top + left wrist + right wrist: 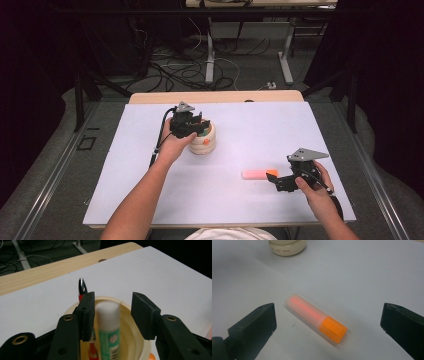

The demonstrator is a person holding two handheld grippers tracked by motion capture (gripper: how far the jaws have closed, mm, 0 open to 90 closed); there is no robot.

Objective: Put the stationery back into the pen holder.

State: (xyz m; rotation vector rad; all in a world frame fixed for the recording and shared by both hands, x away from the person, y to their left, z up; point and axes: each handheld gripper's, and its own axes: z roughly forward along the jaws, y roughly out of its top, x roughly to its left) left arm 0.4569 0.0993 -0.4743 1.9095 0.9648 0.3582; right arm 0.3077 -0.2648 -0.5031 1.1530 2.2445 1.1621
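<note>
White table (150, 200) sitting under both hands. Right fingers (329, 325) gaping wide, holding nothing, straddling orange highlighter (315, 317) lying diagonally between. Left fingers (112, 312) hanging loose around glue stick (108, 325) standing in cup (140, 345).

Glue stick (108, 322) and pen (82, 288) upright in cup (209, 145) left on table (260, 130); highlighter (259, 174) flat, well apart rightward, nearer front edge.
</note>
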